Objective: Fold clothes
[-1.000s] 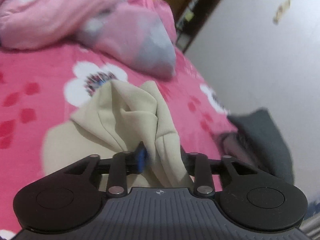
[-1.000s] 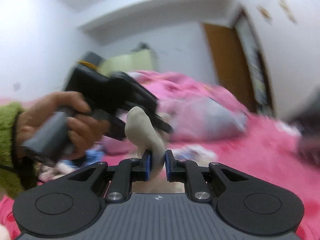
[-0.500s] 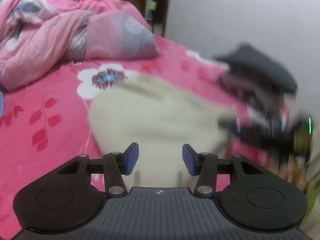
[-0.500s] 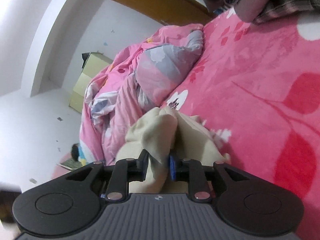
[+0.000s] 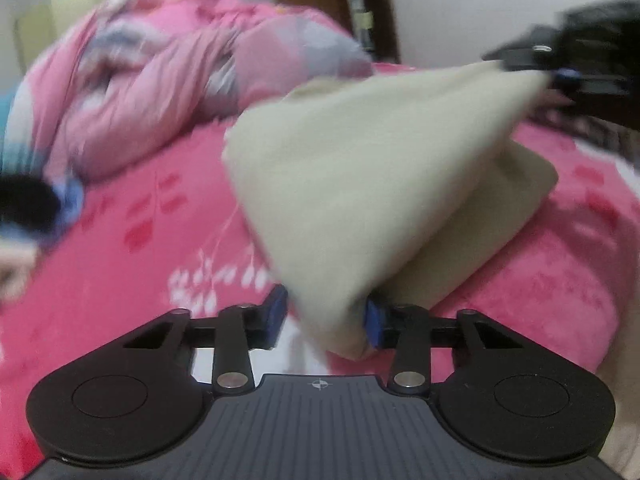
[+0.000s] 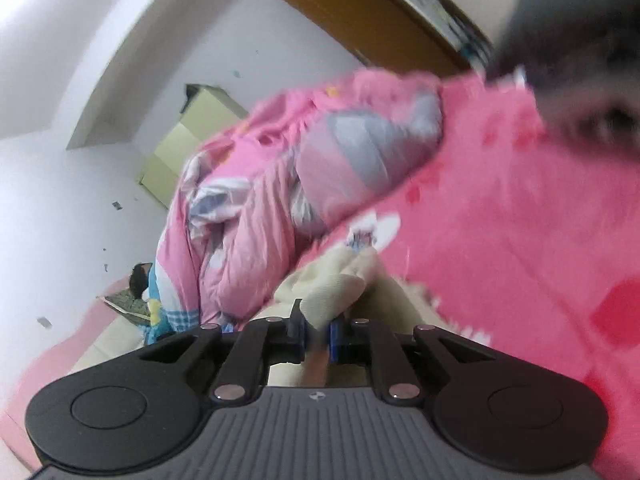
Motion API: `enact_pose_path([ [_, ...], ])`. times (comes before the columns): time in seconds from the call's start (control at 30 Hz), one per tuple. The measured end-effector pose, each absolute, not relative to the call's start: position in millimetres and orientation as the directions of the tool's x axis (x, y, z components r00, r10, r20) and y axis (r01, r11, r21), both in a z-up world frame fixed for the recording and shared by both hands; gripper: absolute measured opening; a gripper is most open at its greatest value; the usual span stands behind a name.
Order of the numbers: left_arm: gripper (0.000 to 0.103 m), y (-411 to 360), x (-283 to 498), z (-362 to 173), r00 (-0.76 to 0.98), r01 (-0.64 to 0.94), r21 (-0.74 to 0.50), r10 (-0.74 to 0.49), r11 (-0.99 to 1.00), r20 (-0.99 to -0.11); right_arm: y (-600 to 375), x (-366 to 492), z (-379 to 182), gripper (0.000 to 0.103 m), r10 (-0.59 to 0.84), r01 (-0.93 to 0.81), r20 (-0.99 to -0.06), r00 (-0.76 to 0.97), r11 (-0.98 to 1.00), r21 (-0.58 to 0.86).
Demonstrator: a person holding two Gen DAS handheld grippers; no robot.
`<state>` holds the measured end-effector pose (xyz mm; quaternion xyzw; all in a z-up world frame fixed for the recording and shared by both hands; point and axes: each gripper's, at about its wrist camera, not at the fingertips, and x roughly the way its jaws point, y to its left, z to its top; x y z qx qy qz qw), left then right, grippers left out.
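Left tongs [image 5: 325, 322]: jaws closing, a folded corner of the beige garment [image 5: 360, 184] between the blue pads; the right-hand pad touches cloth, the left-hand pad appears just clear of it, blur permitting. Right tongs [image 6: 317, 334]: nearly together and closing, pinching a bunched edge of the same garment [image 6: 340, 286]. From the left tongs the cloth rises up and rightward as a taut sheet to the right tongs [image 5: 560, 76], seen far at upper right. Judgement: two held corners keep the layer stretched for laying over. Beyond the cloth lies the pink bed [image 5: 120, 280], and further off the rumpled quilt [image 5: 160, 80].
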<state>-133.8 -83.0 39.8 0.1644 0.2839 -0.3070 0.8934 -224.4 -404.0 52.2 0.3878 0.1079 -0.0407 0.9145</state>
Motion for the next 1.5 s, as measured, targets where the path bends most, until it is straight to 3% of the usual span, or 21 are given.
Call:
enact_pose_path([
  [0.13,0.041,-81,-124,32,0.612,0.632,0.056,-0.454,0.773,-0.647,-422,-218,-7,0.011,0.014,0.299,-0.397,0.918,0.633,0.714],
  [0.23,0.041,-82,-127,29,0.613,0.639,0.072,-0.45,0.766,-0.65,-432,-226,-29,0.011,0.051,0.296,-0.372,0.927,0.511,0.807],
  [0.33,0.042,-72,-136,35,0.61,0.664,0.087,-0.47,0.743,-0.639,-425,-225,-17,0.016,0.046,0.305,-0.404,0.914,0.581,0.755],
  [0.5,0.045,-40,-155,53,0.602,0.71,0.091,-0.535,0.698,-0.593,-431,-262,13,0.03,0.025,0.26,-0.358,0.934,0.638,0.724],
  [0.63,0.045,-25,-154,82,0.614,0.714,0.022,-0.612,0.699,-0.498,-420,-281,57,0.025,-0.117,0.291,-0.328,0.938,0.78,0.554],
  [0.73,0.045,-54,-145,91,0.614,0.744,0.053,-0.649,0.666,-0.449,-393,-268,88,0.02,-0.099,0.203,-0.254,0.962,0.884,0.422],
  [0.8,0.045,-78,-138,84,0.592,0.769,0.08,-0.659,0.634,-0.464,-371,-253,97,0.02,-0.076,0.16,-0.254,0.964,0.931,0.328],
  [0.87,0.044,-100,-130,68,0.585,0.771,0.124,-0.619,0.625,-0.524,-361,-242,87,0.019,-0.075,0.164,-0.302,0.95,0.945,0.281],
  [0.93,0.046,-101,-124,48,0.592,0.759,0.132,-0.591,0.637,-0.548,-363,-233,56,0.019,-0.119,0.241,-0.412,0.903,0.936,0.257],
  [1.03,0.048,-89,-119,40,0.558,0.773,0.06,-0.631,0.632,-0.539,-376,-230,2,0.018,-0.078,0.289,-0.513,0.855,0.892,0.347],
  [1.17,0.049,-85,-114,40,0.547,0.778,0.048,-0.637,0.627,-0.543,-373,-227,26,0.02,-0.084,0.303,-0.561,0.823,0.901,0.309],
  [1.37,0.049,-73,-109,37,0.531,0.776,0.001,-0.652,0.631,-0.542,-348,-219,86,0.019,-0.053,0.173,-0.395,0.917,0.946,0.275],
  [1.5,0.051,-69,-111,32,0.528,0.776,-0.014,-0.663,0.63,-0.531,-347,-170,16,0.02,-0.057,0.203,-0.608,0.792,0.963,0.175],
])
